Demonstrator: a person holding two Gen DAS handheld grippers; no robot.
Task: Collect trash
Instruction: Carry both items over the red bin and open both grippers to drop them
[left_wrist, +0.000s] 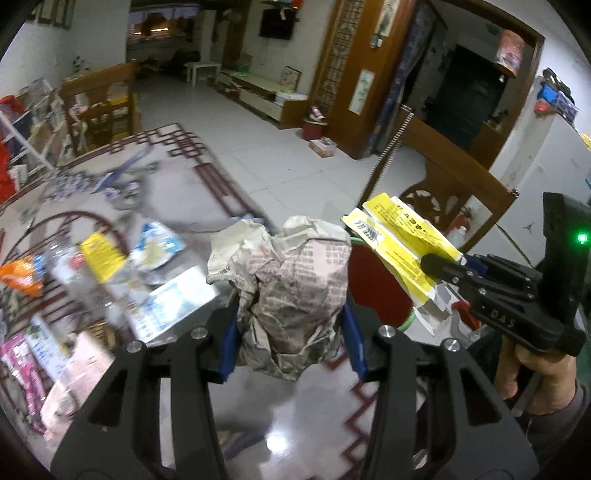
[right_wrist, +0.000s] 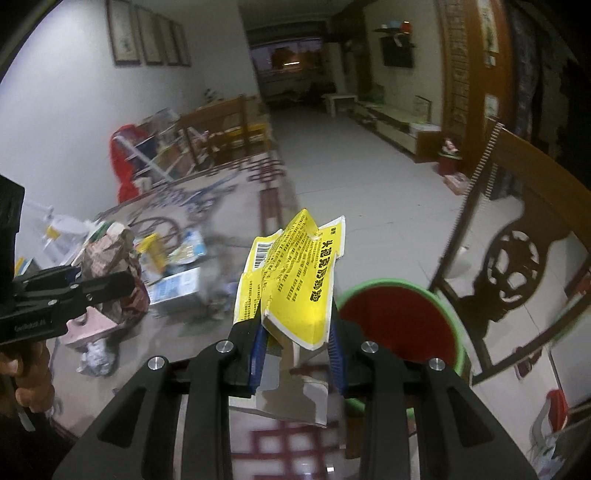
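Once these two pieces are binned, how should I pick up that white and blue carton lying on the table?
Grip the white and blue carton across its narrow width, coming from above. It lies flat on the table, long faces showing, with other litter crowding its far side.

Trash on the surface, bin at its edge

The litter pile (left_wrist: 122, 280) lies left of the crumpled newspaper (left_wrist: 288, 295); the bin (right_wrist: 402, 321) stands right, before the chair (right_wrist: 517, 266).

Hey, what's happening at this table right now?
A person is clearing trash with a handheld gripper in each hand. The left gripper is clamped on a crumpled newspaper ball; the right gripper pinches a flattened yellow carton. Both are near the red bin with a green rim. More litter remains on the table.
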